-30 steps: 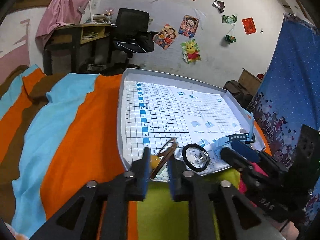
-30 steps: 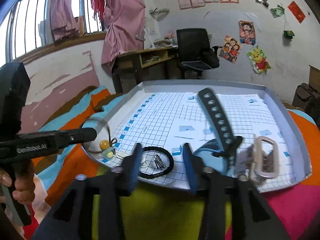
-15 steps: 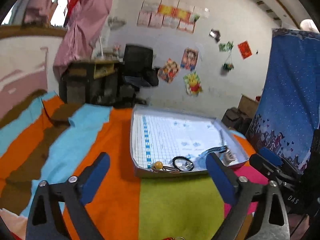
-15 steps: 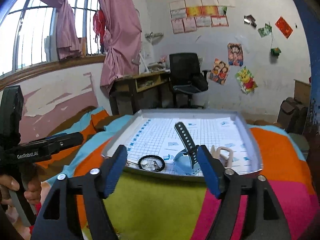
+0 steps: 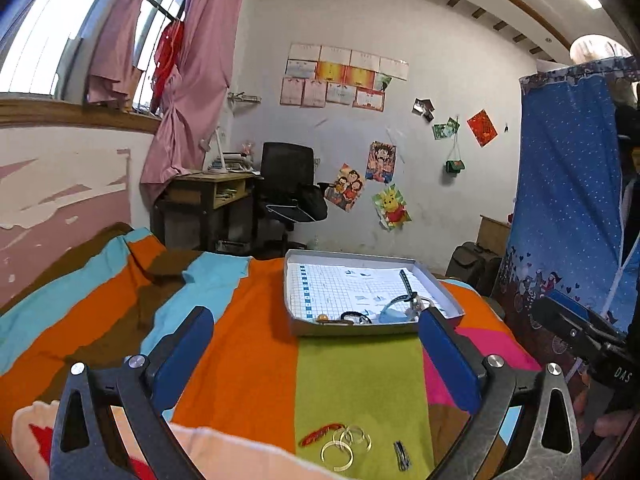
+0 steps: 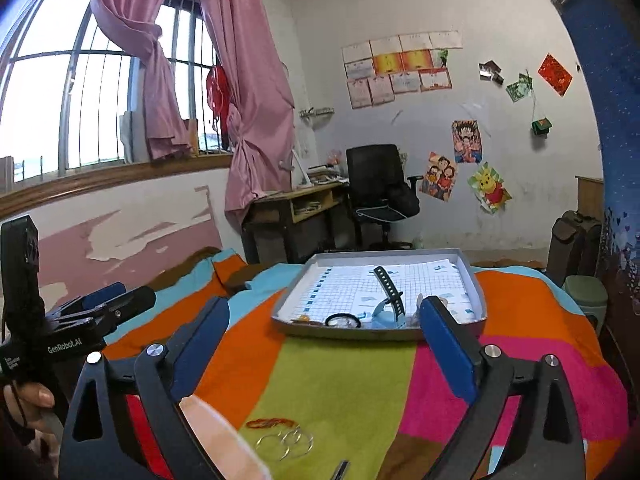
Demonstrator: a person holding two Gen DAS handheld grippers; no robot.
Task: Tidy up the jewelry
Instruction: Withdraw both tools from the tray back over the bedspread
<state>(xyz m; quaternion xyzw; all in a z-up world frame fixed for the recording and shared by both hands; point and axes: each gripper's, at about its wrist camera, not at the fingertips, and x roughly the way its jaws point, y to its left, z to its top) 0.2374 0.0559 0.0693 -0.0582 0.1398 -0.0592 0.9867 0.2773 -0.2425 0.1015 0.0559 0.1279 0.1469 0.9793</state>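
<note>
Across the striped bedspread both of my claws hang back from the tray, and both stand spread wide with nothing between the pads; the jaws have just been opening. The left claw and the right claw each frame the green stripe, well short of the tray.

My worry is the loose jewelry still lying on the bed close under me: a cluster of thin gold rings, a red band just beside them, and a small dark clip a little to the right. The rings overlap one another, so I judge that a pinch could take two at once or flick one away across the cloth. They lie flat on soft fabric, and pads coming down could press them into the bedspread or snag the cloth instead. The clip is small and sits at the very edge of the right view, easy to miss.

The tray, lined with gridded paper, holds its things bunched along the near wall: an orange bead piece at the left, a black hair tie next to it, and a black-strapped watch with a pale blue part, its strap tilted up. Something pale lies right of the watch; I cannot tell what.
</note>
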